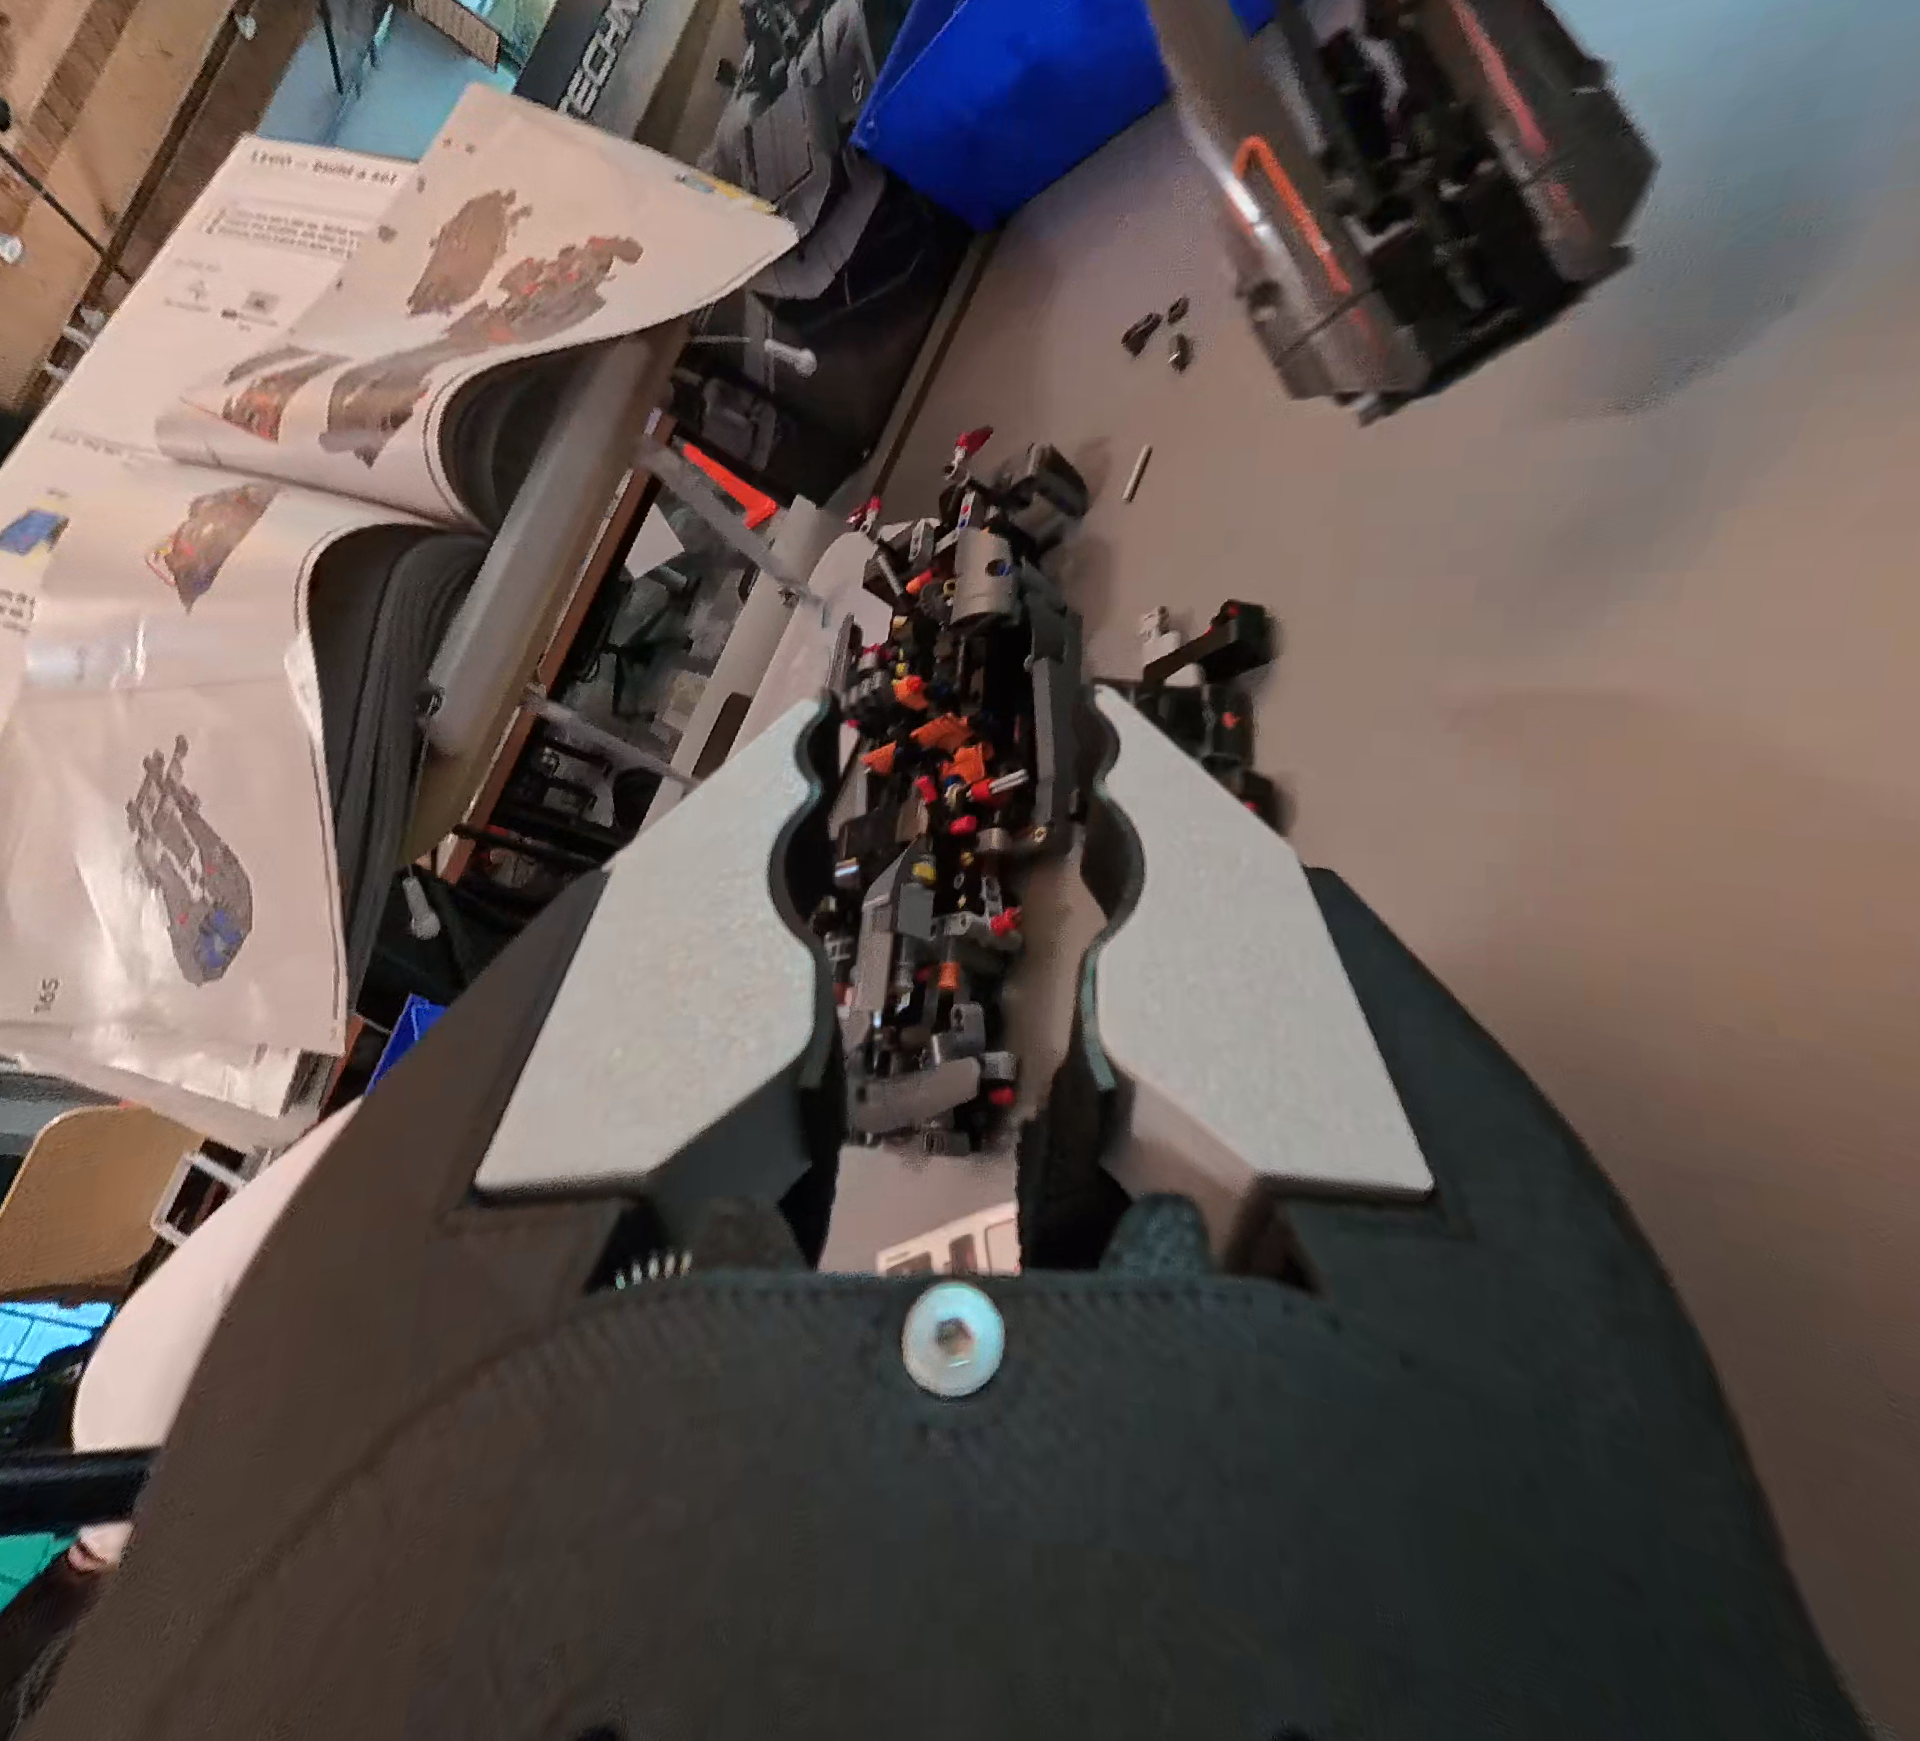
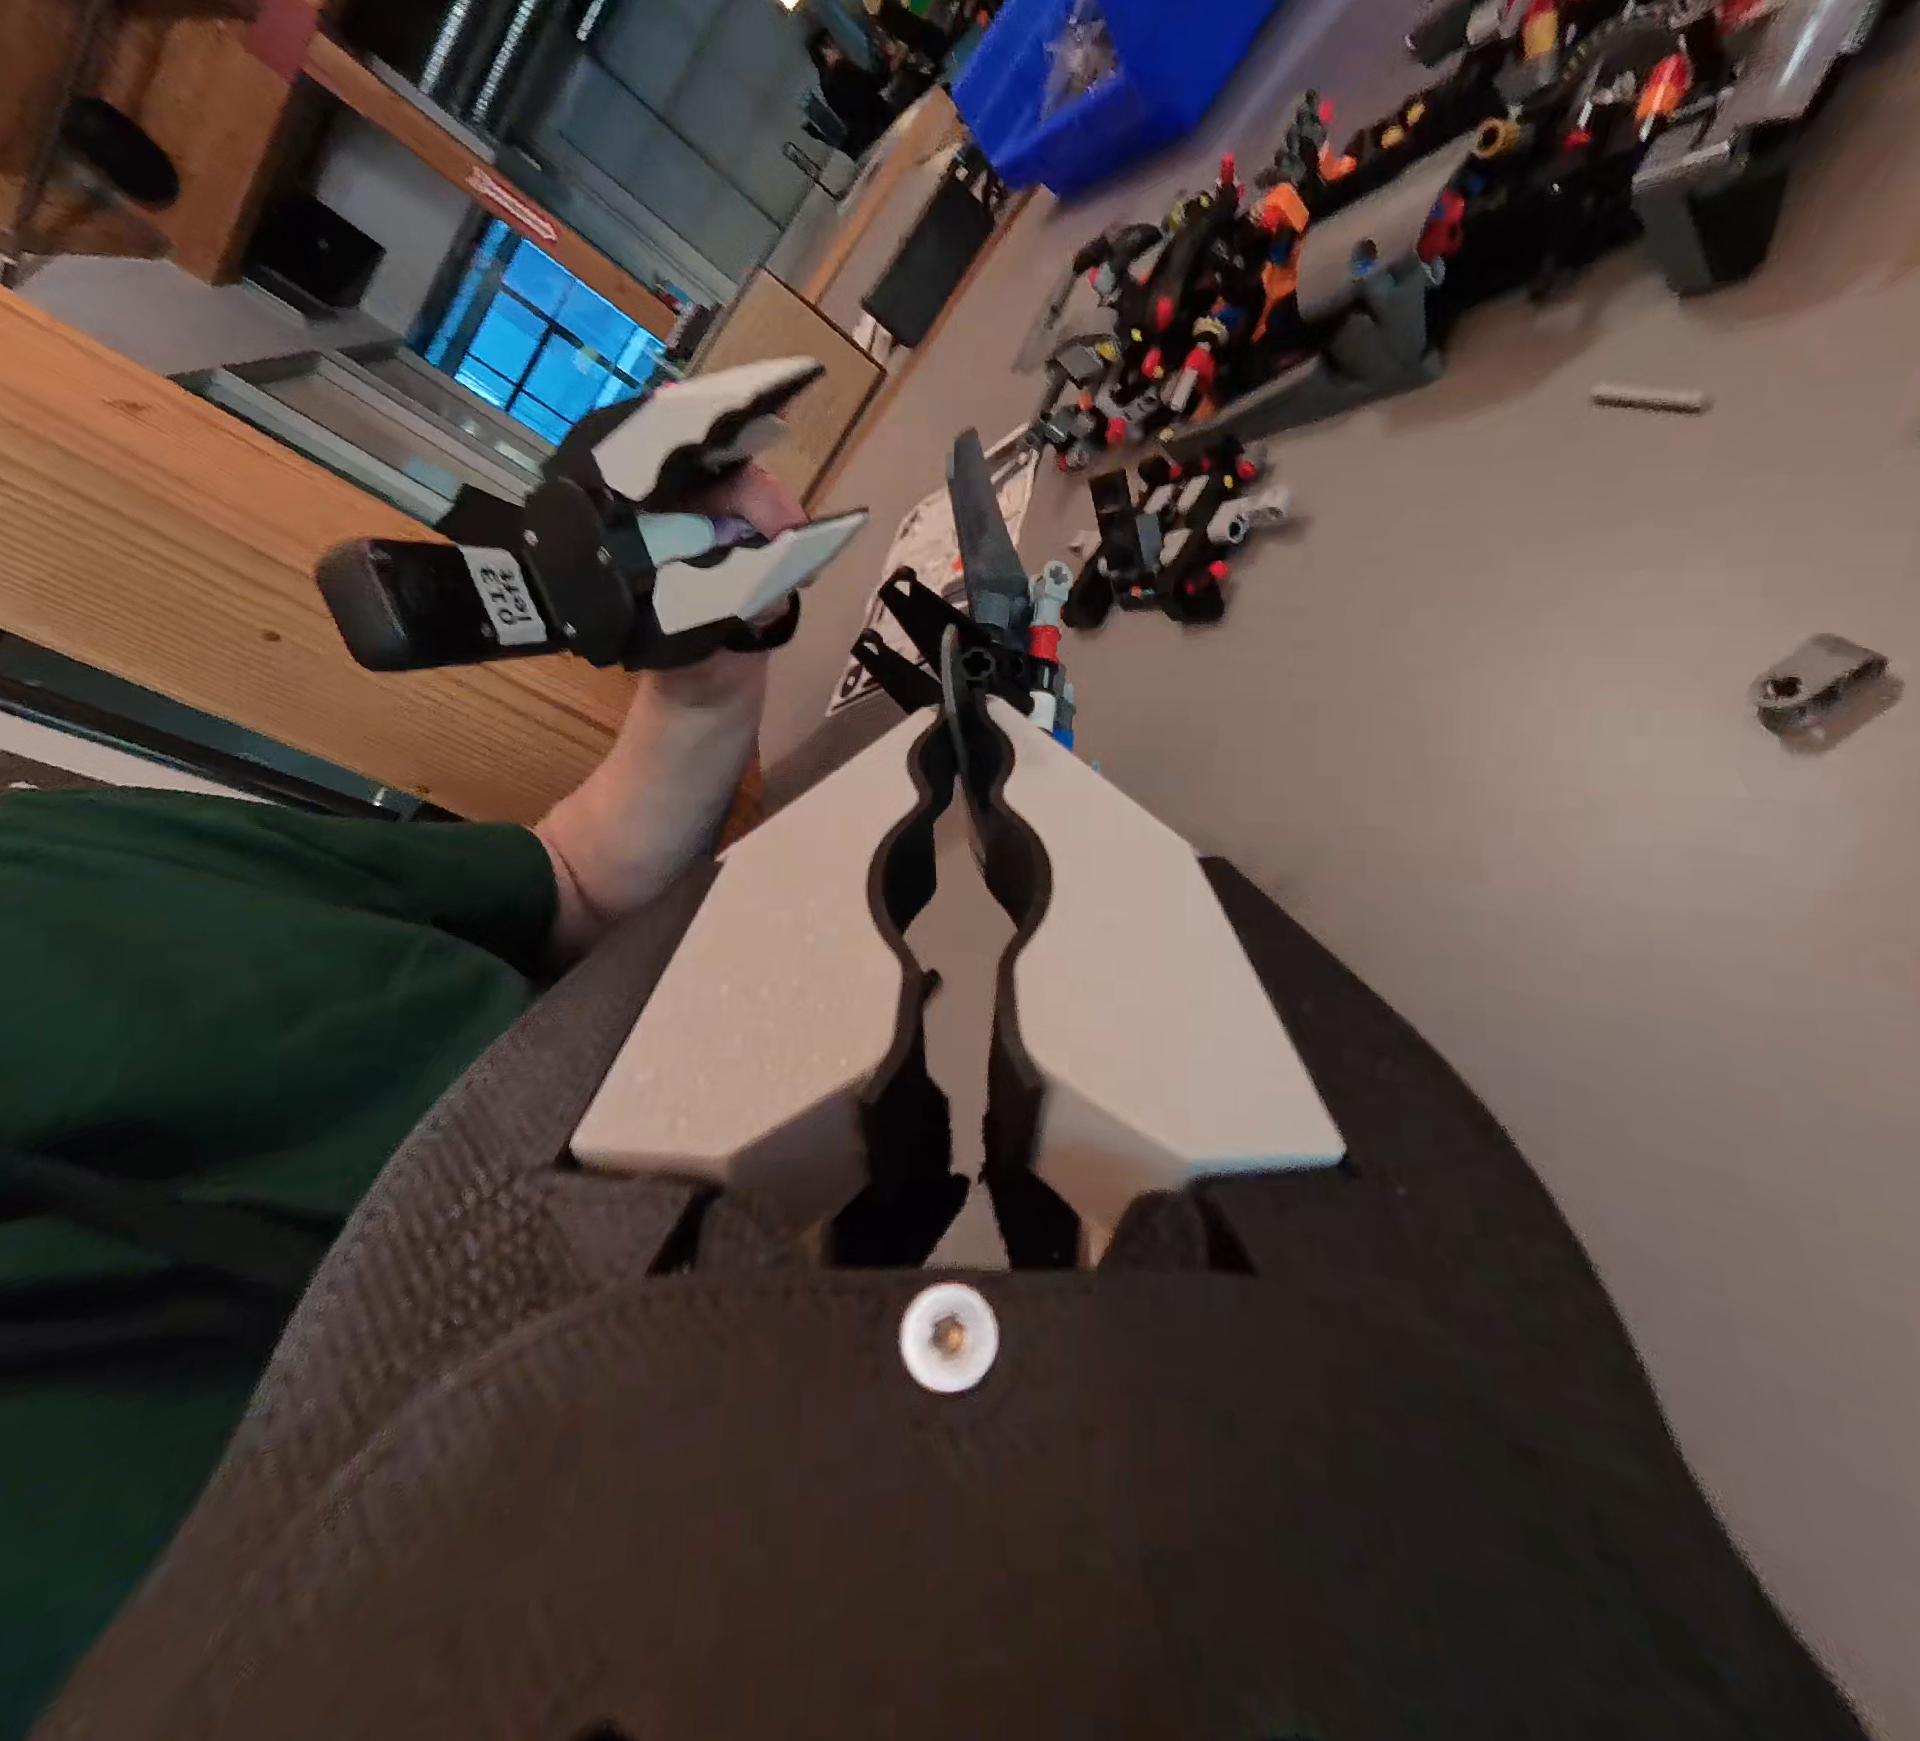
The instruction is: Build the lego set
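Currently left claw (image 1: 961,735) spread wide, nothing between fingers — held above long lego chassis (image 1: 951,818) lying on grey surface (image 1: 1558,860). Right claw (image 2: 961,725) clamped on small black lego assembly (image 2: 982,621) with red-and-white pins — held off surface, near smaller lego sub-build (image 2: 1174,538). Blue bin (image 1: 1039,60) farther back; open instruction booklet (image 1: 312,403) at left.

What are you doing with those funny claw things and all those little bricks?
A person is building a Lego car with a claw-like gripper in each hand. The right gripper is shut on a small black Lego assembly with a red and white pin. The left gripper is open and empty, held above the long half-built car on the grey table. The instruction booklet lies open nearby, and a blue bin stands behind.
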### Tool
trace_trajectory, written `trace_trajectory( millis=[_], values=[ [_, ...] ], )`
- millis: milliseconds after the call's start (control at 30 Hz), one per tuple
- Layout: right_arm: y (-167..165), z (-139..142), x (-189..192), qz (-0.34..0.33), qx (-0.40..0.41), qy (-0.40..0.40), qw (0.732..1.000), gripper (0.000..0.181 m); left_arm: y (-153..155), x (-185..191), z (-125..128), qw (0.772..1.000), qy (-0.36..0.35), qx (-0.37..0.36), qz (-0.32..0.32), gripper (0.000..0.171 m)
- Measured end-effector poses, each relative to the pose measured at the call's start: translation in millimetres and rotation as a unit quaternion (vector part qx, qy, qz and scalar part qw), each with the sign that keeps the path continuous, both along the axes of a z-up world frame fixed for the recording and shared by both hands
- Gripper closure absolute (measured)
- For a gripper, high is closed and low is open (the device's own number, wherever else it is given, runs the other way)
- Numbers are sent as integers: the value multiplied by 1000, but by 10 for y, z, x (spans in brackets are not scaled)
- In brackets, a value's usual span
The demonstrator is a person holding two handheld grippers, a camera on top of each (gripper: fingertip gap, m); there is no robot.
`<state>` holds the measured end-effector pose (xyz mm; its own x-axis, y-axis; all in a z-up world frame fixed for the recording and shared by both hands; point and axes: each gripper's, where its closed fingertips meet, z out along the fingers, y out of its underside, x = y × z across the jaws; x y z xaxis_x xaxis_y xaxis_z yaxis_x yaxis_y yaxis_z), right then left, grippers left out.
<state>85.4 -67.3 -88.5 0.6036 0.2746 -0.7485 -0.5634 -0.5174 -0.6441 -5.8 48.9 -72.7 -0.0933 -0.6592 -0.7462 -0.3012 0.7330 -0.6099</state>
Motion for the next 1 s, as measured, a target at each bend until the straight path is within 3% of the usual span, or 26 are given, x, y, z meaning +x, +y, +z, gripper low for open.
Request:
trace_trajectory(
  millis=[200, 467, 1000],
  values=[
    [26, -304, 24, -8, -59, -36, 998, 181, 433, 6, 1, 999, 7, -28, 36, 122],
    [58, -370, 155, -37, -70, -50, 996, 178, 888, 114, 123, 983, -41, -168, 55, 81],
    [-69, -576, 405, -74, -121, -157, 977, 137, 1060, 138, -25, 976, -47, -198, 79, 84]
  ],
)
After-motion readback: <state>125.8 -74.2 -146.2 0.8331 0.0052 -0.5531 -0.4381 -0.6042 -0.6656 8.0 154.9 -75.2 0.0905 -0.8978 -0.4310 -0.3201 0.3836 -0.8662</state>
